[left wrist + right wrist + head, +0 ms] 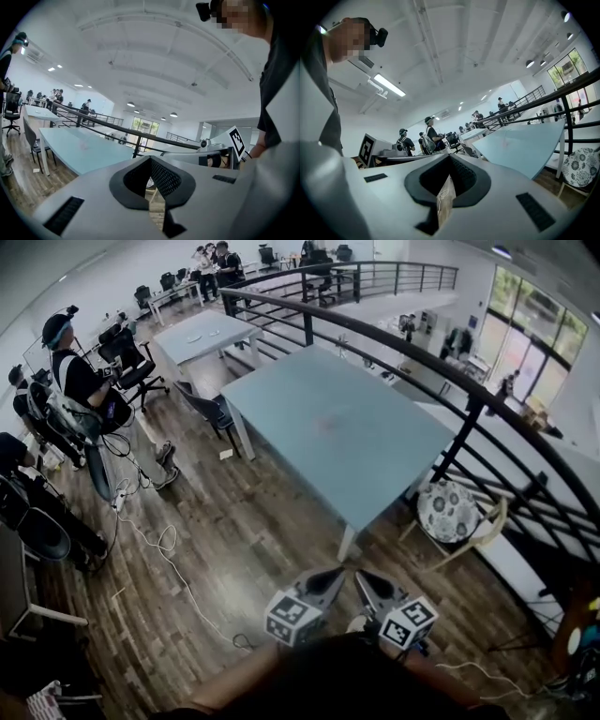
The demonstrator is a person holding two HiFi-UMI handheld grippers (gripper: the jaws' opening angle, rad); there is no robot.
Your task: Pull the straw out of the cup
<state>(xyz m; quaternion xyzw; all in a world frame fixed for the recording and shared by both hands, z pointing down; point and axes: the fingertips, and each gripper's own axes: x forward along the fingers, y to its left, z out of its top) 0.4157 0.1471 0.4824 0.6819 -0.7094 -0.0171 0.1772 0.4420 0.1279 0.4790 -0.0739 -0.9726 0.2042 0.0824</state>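
The left gripper [336, 573] and the right gripper [362, 576] are held side by side, close to the person, over the wooden floor [234, 540] near the corner of the pale blue surface [337, 427]. Both pairs of jaws are drawn together, with nothing gripped. The cup and straw are shown in no view.

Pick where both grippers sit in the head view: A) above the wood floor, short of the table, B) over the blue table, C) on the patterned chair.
A: the left gripper and right gripper hang side by side above the wood floor, with the blue table just ahead of them.
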